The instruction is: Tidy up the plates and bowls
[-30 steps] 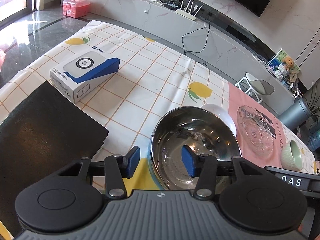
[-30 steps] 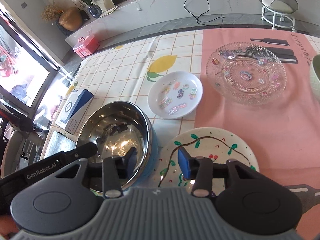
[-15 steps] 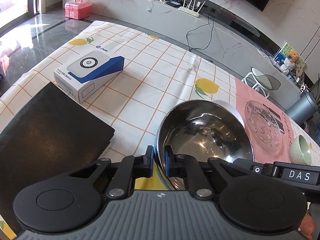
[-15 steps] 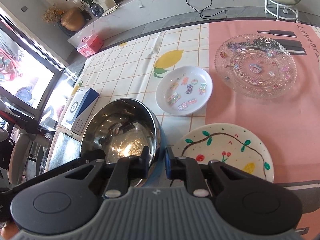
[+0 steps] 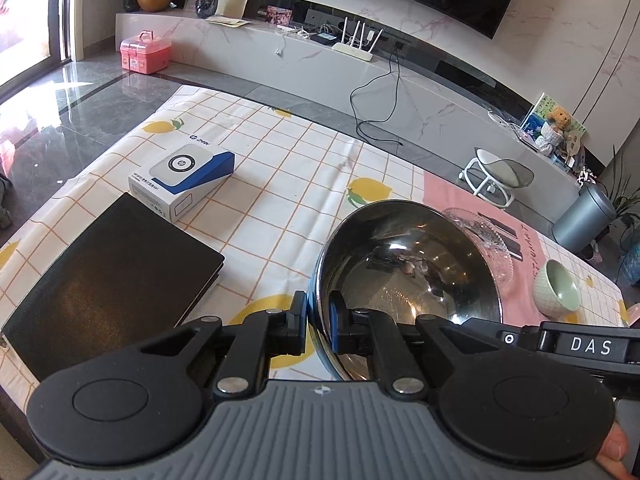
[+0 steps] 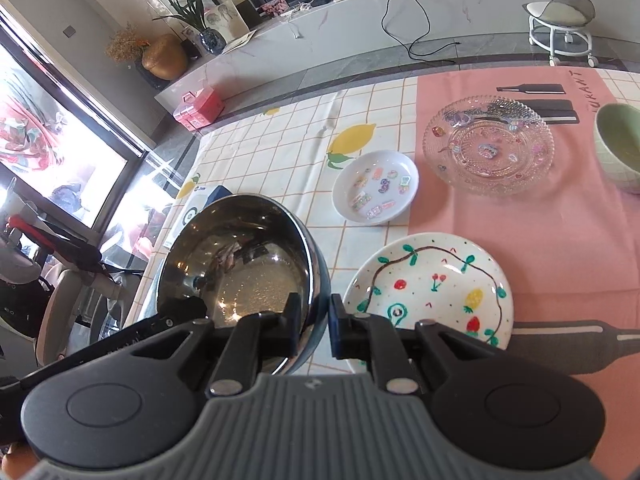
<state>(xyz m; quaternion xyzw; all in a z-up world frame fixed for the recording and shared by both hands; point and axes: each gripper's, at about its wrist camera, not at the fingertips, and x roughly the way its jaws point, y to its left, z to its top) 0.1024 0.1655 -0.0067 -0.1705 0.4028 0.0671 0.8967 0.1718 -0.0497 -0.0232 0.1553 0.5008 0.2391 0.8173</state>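
Note:
A steel bowl with a blue outside (image 5: 408,272) (image 6: 236,256) is held above the table by both grippers. My left gripper (image 5: 319,320) is shut on its left rim. My right gripper (image 6: 314,322) is shut on its right rim. A painted white plate (image 6: 432,284) lies just right of the bowl. A small white dish with stickers (image 6: 376,186) and a clear glass plate (image 6: 488,144) (image 5: 484,232) lie farther back. A green bowl (image 6: 620,144) (image 5: 558,290) stands at the right.
A blue-and-white box (image 5: 182,176) and a black folder (image 5: 104,284) lie on the left of the checked tablecloth (image 5: 280,184). A pink placemat (image 6: 560,232) covers the right side. The table's far edge faces a grey floor.
Both grippers closed on the steel bowl's rim and lifted it off the table. The bowl now sits higher and tilted in both views.

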